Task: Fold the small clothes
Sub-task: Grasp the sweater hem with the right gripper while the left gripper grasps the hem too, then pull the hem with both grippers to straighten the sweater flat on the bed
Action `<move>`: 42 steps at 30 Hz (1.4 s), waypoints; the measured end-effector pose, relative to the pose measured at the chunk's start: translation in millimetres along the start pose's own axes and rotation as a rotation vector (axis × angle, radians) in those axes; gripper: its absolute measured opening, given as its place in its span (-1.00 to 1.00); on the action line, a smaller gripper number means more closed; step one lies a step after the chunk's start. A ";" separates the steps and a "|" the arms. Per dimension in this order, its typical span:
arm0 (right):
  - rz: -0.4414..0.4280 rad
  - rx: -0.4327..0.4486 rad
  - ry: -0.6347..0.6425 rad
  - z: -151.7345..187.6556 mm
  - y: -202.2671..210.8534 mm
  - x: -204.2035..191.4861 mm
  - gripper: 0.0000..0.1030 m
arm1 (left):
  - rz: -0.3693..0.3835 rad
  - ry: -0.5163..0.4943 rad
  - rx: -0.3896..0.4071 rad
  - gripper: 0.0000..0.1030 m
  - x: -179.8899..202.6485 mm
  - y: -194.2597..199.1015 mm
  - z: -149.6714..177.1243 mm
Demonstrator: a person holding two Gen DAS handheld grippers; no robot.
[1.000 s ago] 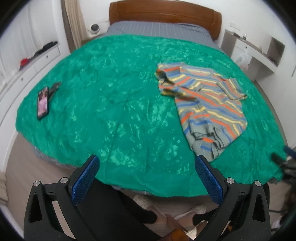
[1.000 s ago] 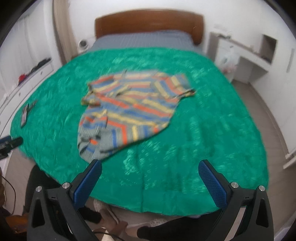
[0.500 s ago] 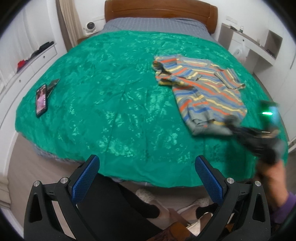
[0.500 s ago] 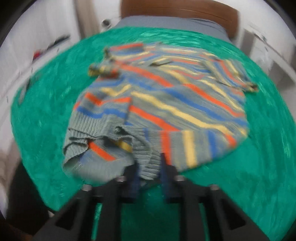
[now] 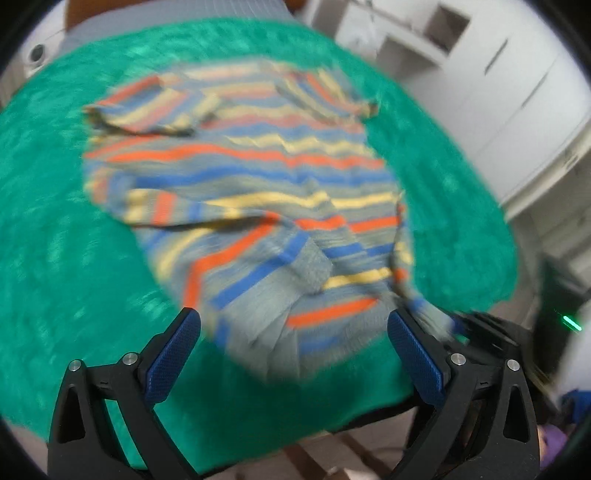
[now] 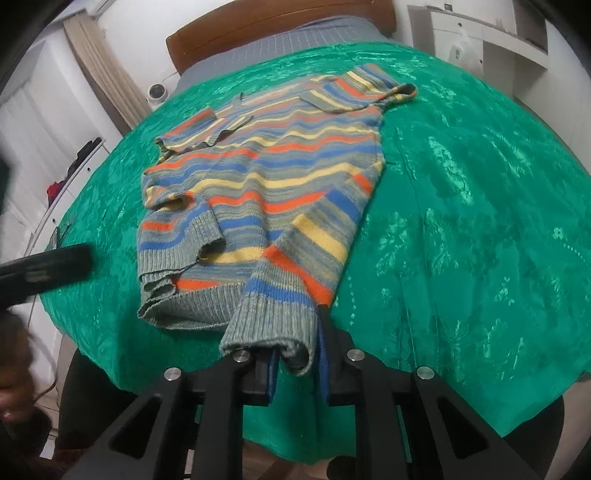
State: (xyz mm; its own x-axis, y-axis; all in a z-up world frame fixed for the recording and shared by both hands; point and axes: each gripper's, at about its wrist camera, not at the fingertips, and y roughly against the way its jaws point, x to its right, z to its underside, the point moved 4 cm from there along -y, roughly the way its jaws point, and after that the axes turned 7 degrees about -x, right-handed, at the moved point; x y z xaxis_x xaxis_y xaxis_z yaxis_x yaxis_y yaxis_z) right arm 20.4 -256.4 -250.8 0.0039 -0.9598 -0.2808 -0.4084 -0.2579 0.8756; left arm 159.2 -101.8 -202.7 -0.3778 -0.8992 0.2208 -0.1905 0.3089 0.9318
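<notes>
A small striped knit sweater (image 6: pixel 273 184), grey with orange, blue and yellow bands, lies crumpled on the green bedspread (image 6: pixel 461 221). My right gripper (image 6: pixel 297 363) is shut on the ribbed hem of the sweater at its near right corner. In the left wrist view the sweater (image 5: pixel 258 192) is blurred and fills the middle. My left gripper (image 5: pixel 293 328) is open, its blue pads wide apart just above the sweater's near hem. The right gripper (image 5: pixel 480 332) shows at the right of that view, holding the sweater's corner.
The bed has a wooden headboard (image 6: pixel 280 26) and a grey sheet at the far end. White cabinets and shelves (image 5: pixel 498 92) stand to the right. A white dresser (image 6: pixel 48 177) runs along the left. The left gripper's body (image 6: pixel 40 273) shows at the left edge.
The right gripper, shut on the sweater's hem, has pulled it toward the near bed edge. The left gripper has swung right and moved in over the sweater, staying open.
</notes>
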 end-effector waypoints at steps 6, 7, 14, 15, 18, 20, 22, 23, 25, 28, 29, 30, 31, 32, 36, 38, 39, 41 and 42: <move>-0.001 -0.005 0.004 8.7 5.4 6.2 -0.65 | -0.183 0.022 0.048 -0.37 -4.2 -34.1 -13.9; -0.001 -0.005 -0.002 10.5 7.6 9.9 -0.58 | -0.160 0.025 0.060 -0.66 -7.3 -28.5 -12.2; -0.021 -0.055 -0.080 27.4 24.8 43.5 -0.05 | 0.038 0.158 0.149 -0.81 -65.8 36.1 41.5; -0.034 -0.051 -0.082 28.7 30.3 44.0 0.02 | 0.049 0.187 0.148 -0.81 -76.7 38.4 50.8; -0.071 -0.024 -0.060 26.4 43.1 34.9 0.39 | 0.057 0.242 0.151 -0.83 -98.2 42.0 70.3; -0.104 -0.016 -0.033 18.5 44.2 22.0 0.49 | 0.072 0.278 0.155 -0.84 -105.3 41.9 76.1; -0.113 -0.013 -0.019 10.7 38.6 13.7 0.55 | 0.105 0.313 0.157 -0.84 -108.3 40.1 82.9; -0.123 -0.023 -0.018 6.9 29.6 10.7 0.60 | 0.107 0.321 0.160 -0.84 -108.8 39.1 85.6; -0.122 -0.053 -0.033 6.1 12.0 14.9 0.59 | 0.103 0.320 0.166 -0.84 -107.8 41.0 94.0; -0.146 -0.111 -0.145 13.4 -11.7 38.9 -0.04 | 0.079 0.337 0.151 -0.78 -112.2 38.4 105.7; -0.165 -0.109 -0.180 15.6 -11.6 46.8 -0.21 | 0.076 0.349 0.146 -0.75 -115.8 37.6 109.6; -0.193 -0.102 -0.208 17.4 -8.7 53.9 -0.25 | 0.083 0.371 0.144 -0.75 -121.5 36.8 115.2; -0.203 -0.100 -0.218 19.0 -6.3 57.8 -0.31 | 0.106 0.396 0.145 -0.75 -127.4 36.4 120.1; -0.197 -0.100 -0.215 20.1 -3.8 61.1 -0.36 | 0.130 0.405 0.144 -0.66 -130.3 35.5 122.8; -0.182 -0.112 -0.199 21.5 -5.2 64.1 -0.44 | 0.159 0.348 0.164 0.15 -127.9 32.5 118.7; -0.205 -0.121 -0.228 22.2 -7.8 67.5 -0.42 | 0.129 0.320 0.179 0.20 -124.4 32.8 112.1; -0.215 -0.123 -0.239 21.1 -7.9 69.0 -0.41 | 0.130 0.301 0.177 0.20 -121.3 34.6 109.3; -0.235 -0.123 -0.253 22.9 -5.4 72.5 -0.41 | 0.152 0.254 0.194 0.21 -114.2 44.4 106.0; -0.246 -0.121 -0.254 22.8 -3.7 73.2 -0.41 | 0.153 0.226 0.206 0.26 -110.9 51.3 105.4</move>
State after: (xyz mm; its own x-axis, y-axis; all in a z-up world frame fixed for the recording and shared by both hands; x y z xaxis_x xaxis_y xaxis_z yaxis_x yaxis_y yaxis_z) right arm 1.4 -323.2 -283.6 -0.1438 -0.8131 -0.5641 -0.3123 -0.5036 0.8055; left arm 95.8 46.5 -209.8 -0.2101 -0.8763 0.4336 -0.3345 0.4811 0.8103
